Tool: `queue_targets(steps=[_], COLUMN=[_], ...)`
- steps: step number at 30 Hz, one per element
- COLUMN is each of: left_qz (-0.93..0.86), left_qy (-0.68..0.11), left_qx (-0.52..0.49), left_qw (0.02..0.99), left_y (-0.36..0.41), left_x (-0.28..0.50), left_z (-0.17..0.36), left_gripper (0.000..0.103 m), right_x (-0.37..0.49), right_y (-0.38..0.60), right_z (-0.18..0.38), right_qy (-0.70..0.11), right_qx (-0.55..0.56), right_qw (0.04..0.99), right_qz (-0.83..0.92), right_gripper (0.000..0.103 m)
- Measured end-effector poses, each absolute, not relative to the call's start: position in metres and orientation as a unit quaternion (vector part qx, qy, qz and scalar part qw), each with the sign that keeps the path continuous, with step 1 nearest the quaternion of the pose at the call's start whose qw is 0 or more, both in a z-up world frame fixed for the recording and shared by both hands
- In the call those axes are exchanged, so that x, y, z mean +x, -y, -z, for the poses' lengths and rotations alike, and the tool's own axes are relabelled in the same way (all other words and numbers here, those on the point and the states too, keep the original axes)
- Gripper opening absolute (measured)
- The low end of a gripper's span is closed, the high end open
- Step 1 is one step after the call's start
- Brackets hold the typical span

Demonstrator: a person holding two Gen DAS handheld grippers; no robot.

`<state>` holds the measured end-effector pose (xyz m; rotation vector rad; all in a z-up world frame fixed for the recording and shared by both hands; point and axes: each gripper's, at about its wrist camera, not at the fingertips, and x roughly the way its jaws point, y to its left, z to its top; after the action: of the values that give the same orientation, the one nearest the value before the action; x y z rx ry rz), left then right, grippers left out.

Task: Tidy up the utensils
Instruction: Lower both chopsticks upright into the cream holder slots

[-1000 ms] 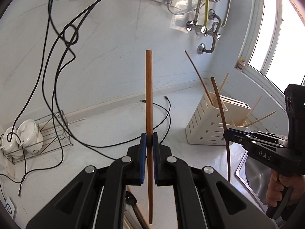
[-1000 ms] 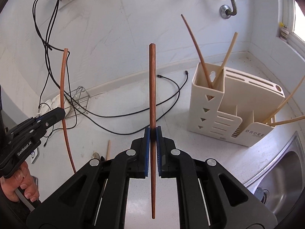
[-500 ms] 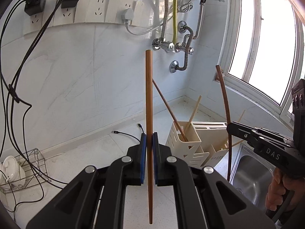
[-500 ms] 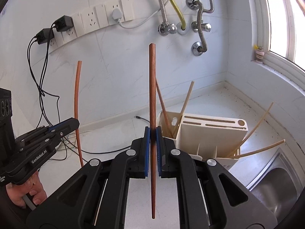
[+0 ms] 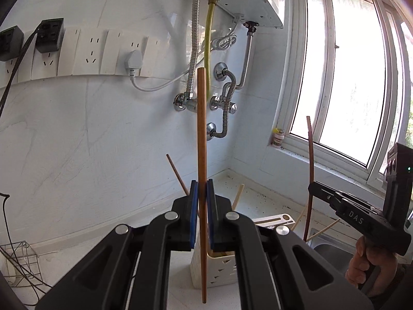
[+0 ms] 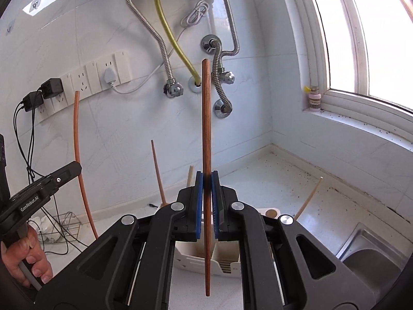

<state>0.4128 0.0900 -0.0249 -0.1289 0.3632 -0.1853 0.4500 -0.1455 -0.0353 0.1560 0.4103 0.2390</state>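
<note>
My left gripper (image 5: pixel 201 188) is shut on a brown wooden chopstick (image 5: pixel 201 134) held upright. My right gripper (image 6: pixel 206 180) is shut on a darker brown chopstick (image 6: pixel 206 118), also upright. Both are above a cream plastic utensil holder (image 5: pixel 219 266), which is mostly hidden behind the jaws; it also shows in the right wrist view (image 6: pixel 198 261). Several chopsticks stand in it, one dark (image 6: pixel 158 173) and some pale (image 6: pixel 308 199). The right gripper with its chopstick (image 5: pixel 311 170) shows at the right of the left wrist view. The left gripper with its chopstick (image 6: pixel 78 160) shows at the left of the right wrist view.
A steel sink (image 6: pixel 371 253) lies at the right of the white counter. A wire rack (image 6: pixel 62 227) with white cups stands at the left with black cables. Metal hoses and valves (image 6: pixel 219 77) hang on the tiled wall. A window (image 5: pixel 348 77) is at the right.
Both grippers have risen and tilted up and moved closer to the holder, which now sits low behind the jaws. Both remain shut on their chopsticks.
</note>
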Motion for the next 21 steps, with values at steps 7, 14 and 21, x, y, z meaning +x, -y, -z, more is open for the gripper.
queue_targets(steps=[7, 14, 21], left_qz=[0.139, 0.148, 0.141], left_qy=[-0.137, -0.111, -0.087], left_qx=[-0.085, -0.096, -0.082], left_qw=[0.977, 0.978, 0.983], left_y=[-0.077, -0.070, -0.063], left_x=[0.432, 0.457, 0.471], left_z=[0.017, 0.027, 0.041], left_gripper=[0.006, 0.006, 0.006], right_x=[0.460, 0.471, 0.472], right_y=[0.166, 0.174, 0.173], right_z=[0.042, 0.059, 0.076], right_qy=[-0.151, -0.115, -0.089], right_qx=[0.083, 0.076, 0.061], right_qw=[0.979, 0.984, 0.989], right_qz=[-0.112, -0.110, -0.096], right_gripper=[0.006, 0.006, 0.006])
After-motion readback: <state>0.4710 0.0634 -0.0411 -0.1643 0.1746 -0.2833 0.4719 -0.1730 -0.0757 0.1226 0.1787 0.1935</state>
